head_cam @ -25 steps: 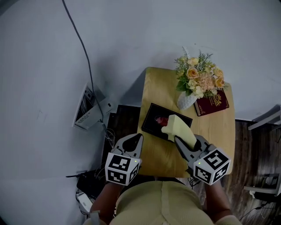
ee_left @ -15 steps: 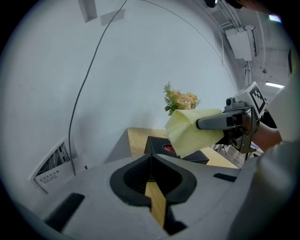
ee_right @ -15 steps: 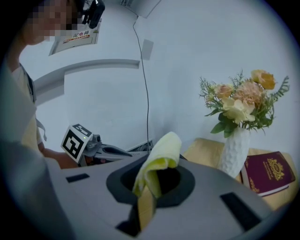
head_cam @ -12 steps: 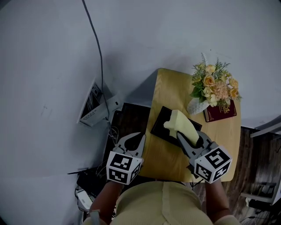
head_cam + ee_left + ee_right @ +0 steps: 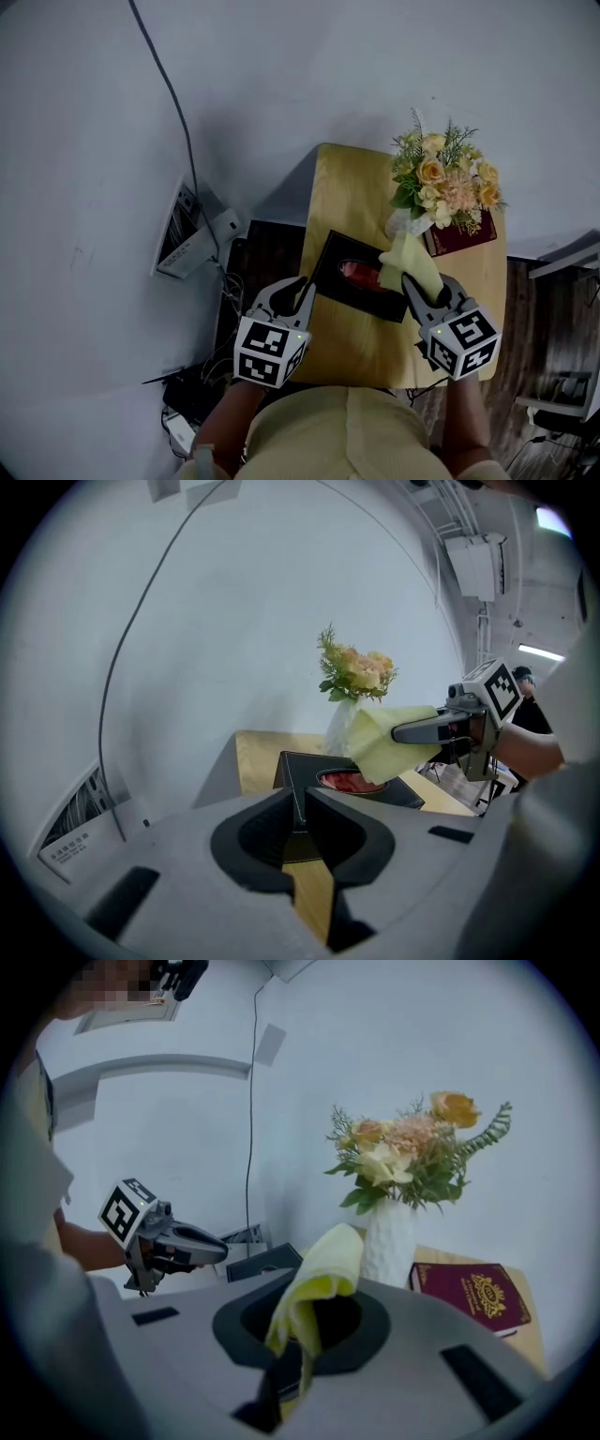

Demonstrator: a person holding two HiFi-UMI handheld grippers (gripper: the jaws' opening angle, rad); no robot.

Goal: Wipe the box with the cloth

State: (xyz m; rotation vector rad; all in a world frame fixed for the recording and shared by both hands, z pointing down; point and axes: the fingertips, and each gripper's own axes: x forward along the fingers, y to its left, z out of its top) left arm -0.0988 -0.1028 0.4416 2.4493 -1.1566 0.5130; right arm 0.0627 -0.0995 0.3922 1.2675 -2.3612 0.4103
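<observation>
Pale yellow clothing is seen nearest, at the bottom of the head view, and two grippers are held just beyond it, one in each hand. The left gripper is closed, its jaws brought together with nothing between them. Its tips are placed just beside the near left corner of the box; whether contact is made cannot be told. The right gripper is clamped on the one cloth.

One box is counted. It is flat, black and rectangular, with an oval red patch in its top, and it is laid at an angle on the near half of the single wooden table. In the left gripper view the box is seen just past the closed jaws.

The cloth is pale yellow-green and soft, folded over on itself. It is raised from the jaws over the far right end of the box; whether it touches the box cannot be told. In the right gripper view the cloth is pinched at its lower end and curled over at the top.

Farther back on the table, one white vase of peach and yellow flowers and one maroon book are set side by side. One dark cable is run up the grey wall behind.
</observation>
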